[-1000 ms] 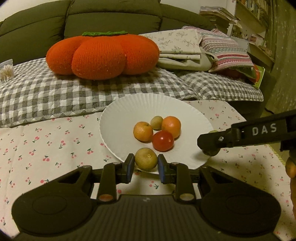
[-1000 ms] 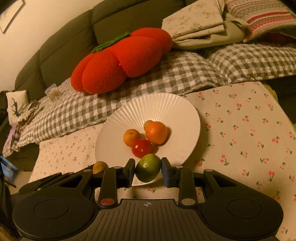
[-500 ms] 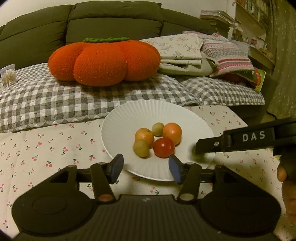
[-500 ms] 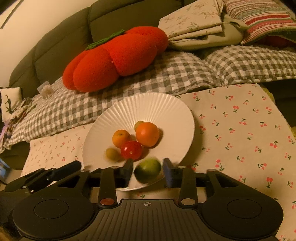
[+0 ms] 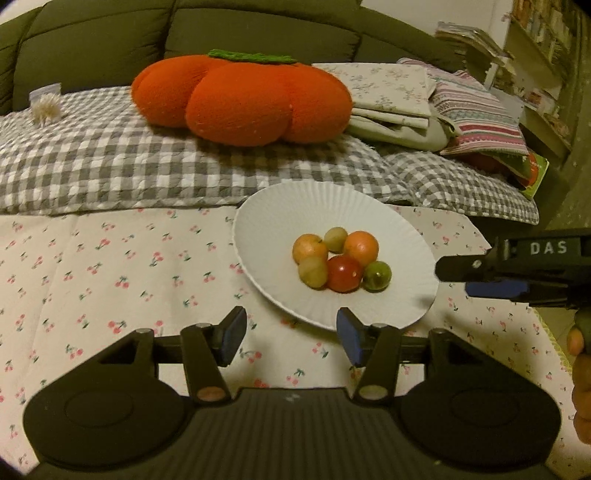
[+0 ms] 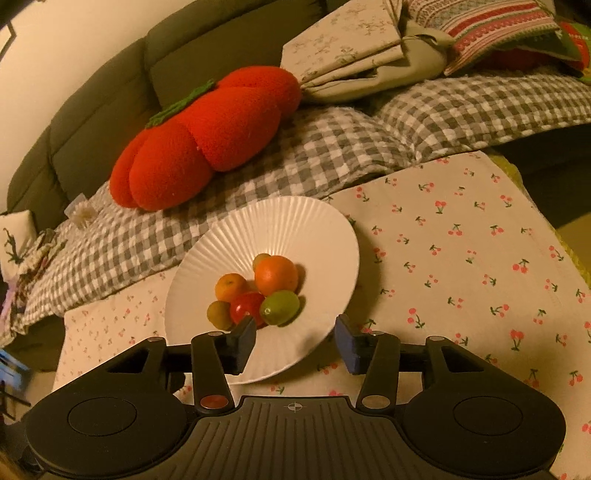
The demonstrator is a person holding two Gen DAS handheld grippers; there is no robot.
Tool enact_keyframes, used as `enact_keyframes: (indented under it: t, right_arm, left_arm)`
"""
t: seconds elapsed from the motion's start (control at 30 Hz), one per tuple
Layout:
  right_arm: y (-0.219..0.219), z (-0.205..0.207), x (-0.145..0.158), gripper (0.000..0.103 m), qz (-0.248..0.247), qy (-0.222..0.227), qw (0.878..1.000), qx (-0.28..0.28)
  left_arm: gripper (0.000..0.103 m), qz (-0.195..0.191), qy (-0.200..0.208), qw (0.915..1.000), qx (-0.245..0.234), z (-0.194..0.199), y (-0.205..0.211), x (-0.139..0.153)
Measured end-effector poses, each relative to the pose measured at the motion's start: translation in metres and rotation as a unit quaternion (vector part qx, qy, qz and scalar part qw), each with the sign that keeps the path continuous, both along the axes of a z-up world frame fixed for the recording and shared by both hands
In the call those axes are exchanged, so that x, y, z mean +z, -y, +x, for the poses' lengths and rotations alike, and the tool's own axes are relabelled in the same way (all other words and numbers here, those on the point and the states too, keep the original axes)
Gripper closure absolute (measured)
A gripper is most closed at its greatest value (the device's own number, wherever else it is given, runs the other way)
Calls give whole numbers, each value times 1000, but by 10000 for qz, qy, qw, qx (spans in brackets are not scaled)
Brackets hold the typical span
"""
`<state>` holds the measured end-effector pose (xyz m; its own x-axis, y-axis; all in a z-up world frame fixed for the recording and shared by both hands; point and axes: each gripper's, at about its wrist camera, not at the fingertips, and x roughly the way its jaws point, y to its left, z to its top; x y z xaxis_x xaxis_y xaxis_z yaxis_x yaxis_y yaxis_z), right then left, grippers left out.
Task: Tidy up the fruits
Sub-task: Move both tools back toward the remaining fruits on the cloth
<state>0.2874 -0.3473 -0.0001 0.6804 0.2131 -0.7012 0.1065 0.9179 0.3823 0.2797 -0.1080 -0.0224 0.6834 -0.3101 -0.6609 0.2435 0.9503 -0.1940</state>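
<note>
A white ribbed plate (image 5: 280, 206) (image 6: 295, 221) sits on the cherry-print cloth. On it lie several fruits in a cluster: two oranges (image 5: 361, 248) (image 6: 276, 275), a red tomato (image 5: 344, 274) (image 6: 246, 307), a green lime (image 5: 376, 276) (image 6: 279, 307) and two small yellow-brown fruits (image 5: 313, 271) (image 6: 219, 314). My left gripper (image 5: 289, 339) is open and empty, just short of the plate's near rim. My right gripper (image 6: 293, 342) is open and empty at the plate's near edge, close behind the lime; it shows at the right of the left wrist view (image 5: 517, 273).
A big orange pumpkin cushion (image 5: 240, 99) (image 6: 207, 136) lies on a grey checked blanket (image 5: 110, 166) behind the plate. Folded linens and a striped pillow (image 5: 476, 114) are stacked at the back right. A dark sofa back (image 5: 184, 33) rises behind. The cloth's edge drops off at the right (image 6: 569, 251).
Both grippers opened and drew back. The left one released the yellow-brown fruit and the right one released the lime; both fruits now rest on the plate.
</note>
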Motion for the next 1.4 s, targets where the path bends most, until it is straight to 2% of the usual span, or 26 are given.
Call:
enact_keyframes:
  t: [0.37,0.57,0.7,0.87,1.03,1.2,1.4]
  right_arm:
    - [5,-15,8,51,120,-46,9999,-73]
    - [-6,-26,10,51,139,-77,9997,174]
    - [-14,-34,11,51,121,-89,9993,357]
    - [-22,-39,8,45,-17,-192,9985,504]
    - [-30,-40,2,45,-112,-289,9975,639]
    - [-38,-42,-3,39,-245,-389,9958,788]
    - [-42,-41,-5,39,-268,-445,9948,874]
  left_arm:
    - [50,90,-508,9984,226,-21,-24,0]
    - [50,-234,-811,9961,239,-30,-34,2]
    - [50,-243,-842,9959,242,-41,-38,4]
    - [50,-278,-1195,9918,359,-63,-56,-9]
    - [50,51,-1216,9920,320,-56,-53,-17]
    - [51,391,-1203,9919,128,-50,-44,-32]
    - [52,502,-936,9942,136,-44,-40,-31]
